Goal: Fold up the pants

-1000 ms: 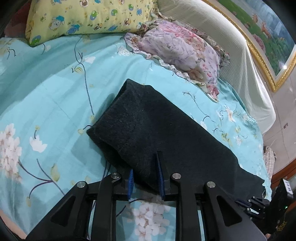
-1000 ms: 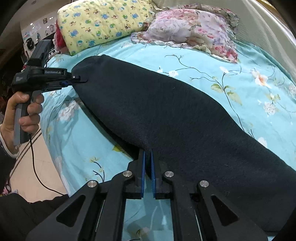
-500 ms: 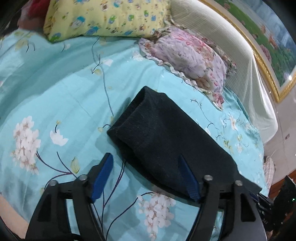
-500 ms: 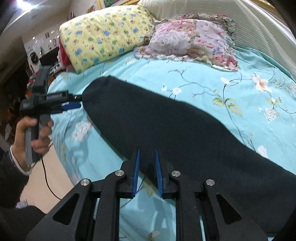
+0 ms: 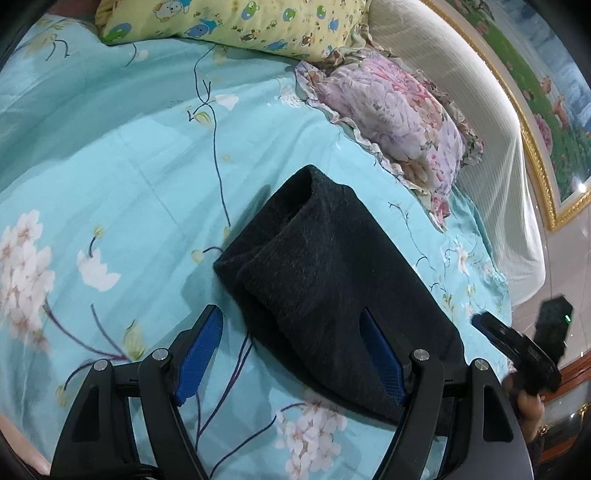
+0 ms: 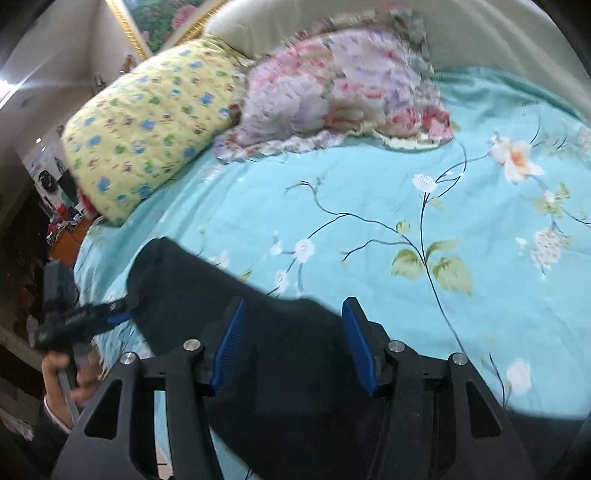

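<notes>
Pants (image 5: 332, 280), a dark charcoal fuzzy knit folded into a long band, lay on the bed's turquoise floral sheet (image 5: 129, 177), released by both tools. Left gripper (image 5: 291, 354) stood wide apart, gripping nothing; right gripper (image 6: 291, 343) was opening over the cloth, its pads clear. No legible writing showed; two pillows (image 5: 391, 114) lay beyond.

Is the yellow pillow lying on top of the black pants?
No, the yellow pillow sits far up the bed, apart from the black pants.
</notes>
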A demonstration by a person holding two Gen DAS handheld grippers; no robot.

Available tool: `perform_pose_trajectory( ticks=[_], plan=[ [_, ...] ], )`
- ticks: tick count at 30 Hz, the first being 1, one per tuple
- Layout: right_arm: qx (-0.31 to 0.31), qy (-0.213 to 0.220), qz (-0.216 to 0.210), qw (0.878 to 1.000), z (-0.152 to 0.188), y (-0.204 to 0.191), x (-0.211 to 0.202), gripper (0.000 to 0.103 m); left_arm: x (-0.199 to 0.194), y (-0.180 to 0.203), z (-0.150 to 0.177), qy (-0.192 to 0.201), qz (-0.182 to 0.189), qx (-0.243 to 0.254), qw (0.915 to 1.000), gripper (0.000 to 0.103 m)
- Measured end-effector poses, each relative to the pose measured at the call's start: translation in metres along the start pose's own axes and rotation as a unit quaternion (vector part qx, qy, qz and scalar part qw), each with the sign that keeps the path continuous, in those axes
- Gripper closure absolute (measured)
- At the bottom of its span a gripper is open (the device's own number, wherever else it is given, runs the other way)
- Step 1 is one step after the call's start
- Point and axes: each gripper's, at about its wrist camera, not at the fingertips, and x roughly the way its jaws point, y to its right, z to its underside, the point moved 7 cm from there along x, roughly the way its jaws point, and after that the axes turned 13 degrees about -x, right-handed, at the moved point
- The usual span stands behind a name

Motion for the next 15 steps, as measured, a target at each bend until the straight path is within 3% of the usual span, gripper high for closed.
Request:
perform_pose_trajectory(
  ticks=[5, 9, 14, 15],
  plan=[
    [-0.021, -0.077, -0.017, 0.997, -0.007, 0.008, 0.043, 0.047, 0.011, 0.003, -0.004, -0.002, -0.005, 0.001, 1.0000, 0.026],
    [-0.061, -0.144, -0.029, 0.987, 0.005, 0.001, 0.073, 0.047, 0.017, 0.005, -0.005, 0.001, -0.013, 0.006, 0.9999, 0.026],
    [-0.094, -0.156, -0.034, 0.983, 0.015, -0.009, 0.076, 0.050, 0.024, 0.013, -0.006, 0.003, -0.015, 0.017, 0.9997, 0.029],
    [-0.101, -0.157, -0.042, 0.981, 0.017, -0.013, 0.074, 0.056, 0.026, 0.014, -0.006, 0.004, -0.017, 0.021, 0.9996, 0.031]
  ],
)
